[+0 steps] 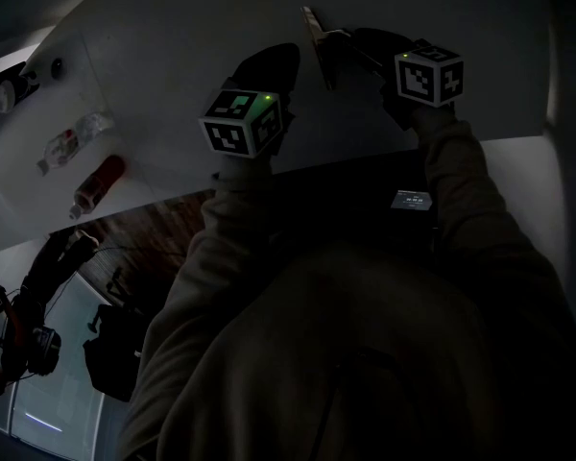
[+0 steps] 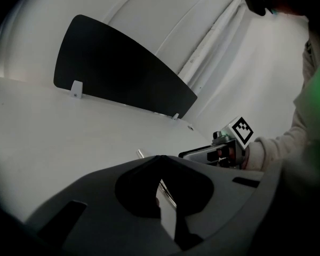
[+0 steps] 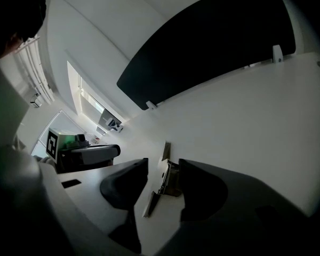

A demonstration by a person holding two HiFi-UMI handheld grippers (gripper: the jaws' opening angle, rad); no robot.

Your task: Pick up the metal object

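Metal object (image 3: pixel 168 177) lies between right gripper's (image 3: pixel 162 164) parted jaws, left gripper's (image 2: pixel 160 161) seemingly together alongside.

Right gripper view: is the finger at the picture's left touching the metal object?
Apart. The right gripper view shows a strip of white table between that finger and the metal object.

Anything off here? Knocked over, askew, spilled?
Only the clear bottle and red bottle: both lie on their sides toward the table's left end, not upright. No spill shows. The metal object lies between the right gripper's open jaws and looks intact; dim light hides fine damage.
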